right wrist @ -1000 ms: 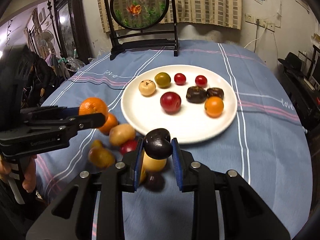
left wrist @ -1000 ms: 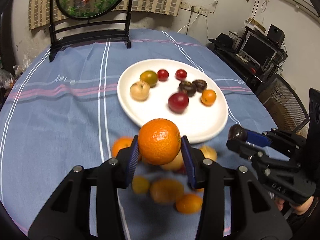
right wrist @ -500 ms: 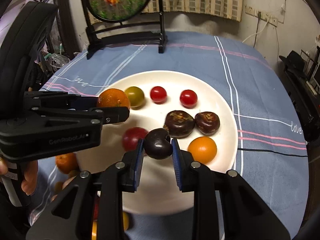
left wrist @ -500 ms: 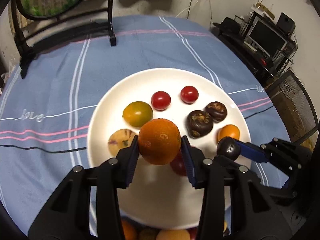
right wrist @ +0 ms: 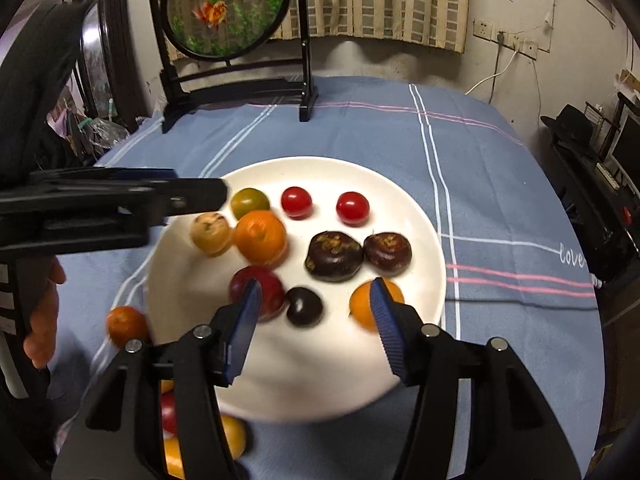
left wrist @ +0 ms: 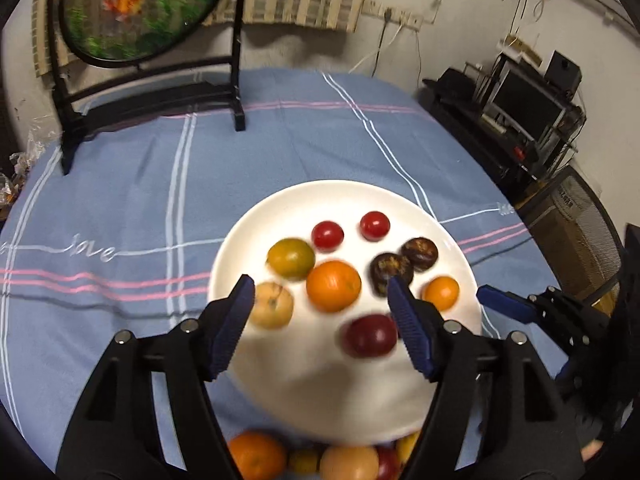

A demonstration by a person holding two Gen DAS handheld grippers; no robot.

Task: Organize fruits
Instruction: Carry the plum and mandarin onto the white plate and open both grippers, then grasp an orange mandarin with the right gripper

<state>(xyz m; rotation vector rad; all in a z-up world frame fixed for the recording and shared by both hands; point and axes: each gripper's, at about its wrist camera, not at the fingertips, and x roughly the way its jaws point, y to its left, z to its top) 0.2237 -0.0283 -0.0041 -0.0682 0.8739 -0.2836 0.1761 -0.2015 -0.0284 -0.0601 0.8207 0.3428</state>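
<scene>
Two fruits let go over the white plate [right wrist: 420, 216], both my grippers spreading.

My left gripper [left wrist: 320, 328] is opening with nothing between its pads; the big orange [left wrist: 333, 286] it hangs over sits free near the plate's middle, just beside the green-yellow fruit [left wrist: 291, 258]. My right gripper [right wrist: 316, 320] is opening too, and the small dark fruit [right wrist: 305, 306] lies loose between its fingers toward the plate's near side, between the red plum [right wrist: 258, 290] and the small orange [right wrist: 366, 306], touching neither pad. I judge this the drop-off step, done for this pair. More fruit waits on the blue cloth [left wrist: 120, 200] off the plate's near rim, so next I must draw both grippers back off the plate without nudging the round, roll-prone fruit, then pick again from that pile [left wrist: 344, 462].
</scene>
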